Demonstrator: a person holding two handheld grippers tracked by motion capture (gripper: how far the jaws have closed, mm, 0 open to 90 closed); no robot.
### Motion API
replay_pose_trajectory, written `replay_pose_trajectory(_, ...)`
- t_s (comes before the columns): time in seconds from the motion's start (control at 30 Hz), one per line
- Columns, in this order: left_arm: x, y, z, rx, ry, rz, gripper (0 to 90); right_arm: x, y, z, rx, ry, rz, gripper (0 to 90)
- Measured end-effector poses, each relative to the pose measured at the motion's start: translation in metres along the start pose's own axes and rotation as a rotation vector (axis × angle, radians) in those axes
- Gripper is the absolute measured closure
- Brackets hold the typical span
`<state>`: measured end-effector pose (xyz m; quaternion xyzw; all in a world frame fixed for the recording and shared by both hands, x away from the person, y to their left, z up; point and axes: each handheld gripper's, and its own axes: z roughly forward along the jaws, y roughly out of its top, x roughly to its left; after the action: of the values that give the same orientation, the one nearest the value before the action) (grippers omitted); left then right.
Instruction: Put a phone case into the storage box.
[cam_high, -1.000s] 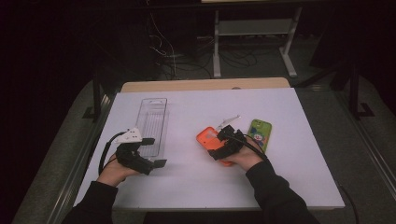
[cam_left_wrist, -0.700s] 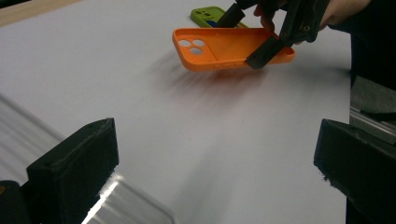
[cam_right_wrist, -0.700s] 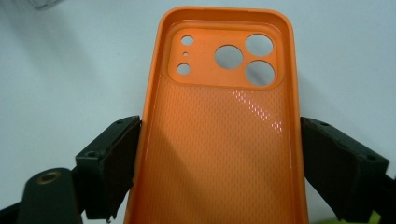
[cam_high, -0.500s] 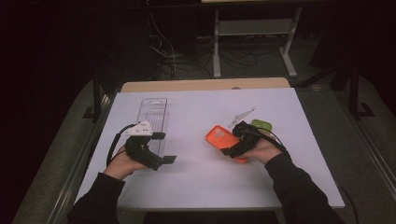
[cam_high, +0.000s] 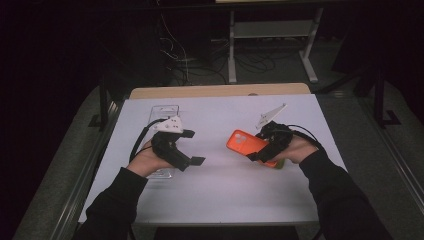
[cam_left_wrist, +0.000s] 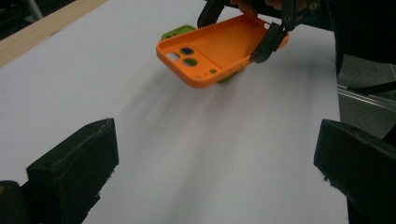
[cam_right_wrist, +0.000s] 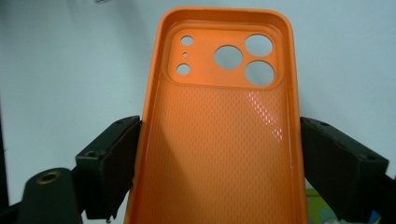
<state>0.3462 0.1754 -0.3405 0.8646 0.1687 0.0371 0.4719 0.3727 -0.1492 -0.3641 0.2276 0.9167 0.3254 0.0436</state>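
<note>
Fingers (cam_right_wrist: 116, 158) of the right gripper (cam_high: 261, 152) clamp the long sides of an orange plastic phone case (cam_right_wrist: 219, 135); left gripper (cam_high: 192, 160) fingers (cam_left_wrist: 74, 172) stand apart, holding nothing, the case well beyond them.

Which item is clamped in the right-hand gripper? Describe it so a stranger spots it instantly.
On the white table, look right of centre, where the right gripper holds an orange phone case by its long sides above the surface. It is empty, open side up, with round camera holes, unlike the green case beneath it.
</note>
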Motion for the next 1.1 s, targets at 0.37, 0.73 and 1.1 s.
replay_pose_trajectory(0.37,0.008,0.019,0.023,0.055,-0.106,0.086,0.0,0.006,0.006,0.006,0.043,0.125,-0.125,14.9)
replay_pose_trajectory(0.73,0.008,0.029,0.043,0.116,-0.21,0.141,0.0,0.018,0.025,0.014,0.052,0.216,-0.241,14.9)
replay_pose_trajectory(1.1,0.004,0.024,0.055,0.192,-0.268,0.203,0.0,0.03,0.041,0.018,0.052,0.241,-0.314,14.9)
